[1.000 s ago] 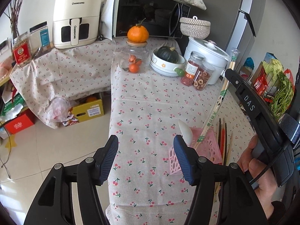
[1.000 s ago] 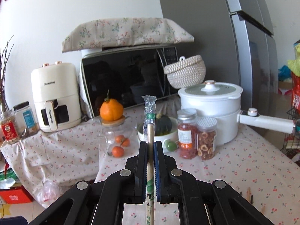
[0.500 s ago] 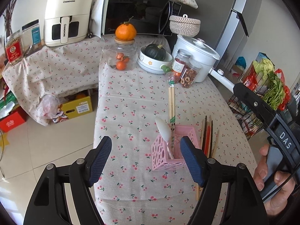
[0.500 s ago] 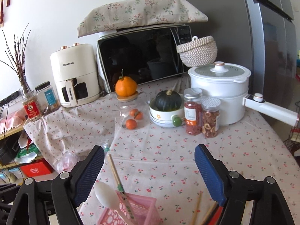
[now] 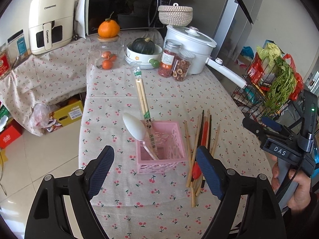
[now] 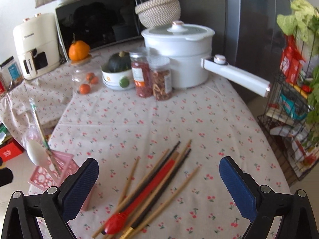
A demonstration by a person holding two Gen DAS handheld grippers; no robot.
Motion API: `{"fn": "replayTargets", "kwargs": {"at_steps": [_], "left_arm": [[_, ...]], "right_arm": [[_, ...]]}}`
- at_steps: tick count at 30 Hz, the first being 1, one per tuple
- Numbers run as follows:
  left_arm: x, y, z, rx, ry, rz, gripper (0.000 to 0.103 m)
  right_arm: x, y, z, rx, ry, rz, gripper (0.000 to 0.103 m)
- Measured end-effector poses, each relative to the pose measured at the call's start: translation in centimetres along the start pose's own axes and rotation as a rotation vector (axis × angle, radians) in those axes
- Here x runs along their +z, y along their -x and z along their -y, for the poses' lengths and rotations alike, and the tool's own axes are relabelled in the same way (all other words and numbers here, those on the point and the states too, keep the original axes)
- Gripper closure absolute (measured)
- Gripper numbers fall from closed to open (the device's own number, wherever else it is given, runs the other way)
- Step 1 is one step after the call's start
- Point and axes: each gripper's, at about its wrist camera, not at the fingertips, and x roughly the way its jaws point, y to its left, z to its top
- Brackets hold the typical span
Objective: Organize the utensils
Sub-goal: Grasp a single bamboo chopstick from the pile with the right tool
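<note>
A pink plastic basket point(image 5: 161, 155) stands on the cherry-print tablecloth point(image 5: 167, 91). In it lean a white spoon point(image 5: 134, 127) and a wrapped pair of wooden chopsticks point(image 5: 142, 99). A loose pile of chopsticks with a red utensil point(image 5: 201, 143) lies right of the basket. My left gripper point(image 5: 155, 171) is open, above and in front of the basket, empty. My right gripper point(image 6: 158, 187) is open and empty, over the loose pile point(image 6: 147, 195). The basket shows at the lower left of the right wrist view point(image 6: 53, 171).
At the table's back stand a white pot with a long handle point(image 5: 191, 49), two spice jars point(image 5: 175, 61), a bowl with a green squash point(image 5: 143, 53) and a glass jar under an orange point(image 5: 107, 53). A wire rack of vegetables point(image 5: 279, 83) is off the right edge.
My right gripper held the wrapped chopsticks a second ago, let them go into the basket, opened wide and moved right over the loose pile. My left gripper drew back and opened wider.
</note>
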Motion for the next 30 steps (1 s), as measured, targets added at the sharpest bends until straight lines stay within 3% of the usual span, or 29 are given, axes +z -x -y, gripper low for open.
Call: {"fn": "replayTargets", "kwargs": {"at_steps": [5, 11, 17, 24, 26, 28, 29, 30], "left_arm": [[0.1, -0.6, 2.3, -0.017, -0.038, -0.014, 0.017], [-0.1, -1.4, 3.9, -0.033, -0.063, -0.040, 0.017], [0.2, -1.8, 4.3, -0.053, -0.061, -0.046, 0.017], [0.1, -1.9, 4.7, -0.066, -0.076, -0.052, 0.017], [0.0, -1.9, 4.8, -0.071, -0.081, -0.053, 0.017], [0.0, -1.8, 4.8, -0.081, -0.083, -0.055, 0.017], [0.0, -1.8, 4.8, -0.088, -0.082, -0.056, 0.017], [0.0, -1.7, 4.9, -0.093, -0.082, -0.057, 0.017]], "right_arm": [[-1.4, -4.4, 2.5, -0.033, -0.072, -0.188, 0.003], [-2.4, -9.1, 4.9, -0.087, -0.133, -0.313, 0.003], [-2.8, -11.9, 5.7, -0.095, -0.214, -0.371, 0.006], [-2.7, -13.6, 4.7, -0.113, -0.201, -0.363, 0.021], [-2.7, -13.5, 4.5, -0.129, -0.194, -0.355, 0.029], [-2.7, -13.3, 4.4, -0.181, -0.166, -0.359, 0.060], [-2.7, -13.1, 4.6, -0.172, -0.163, -0.357, 0.067], [-2.8, -13.0, 5.1, -0.154, -0.170, -0.361, 0.082]]}}
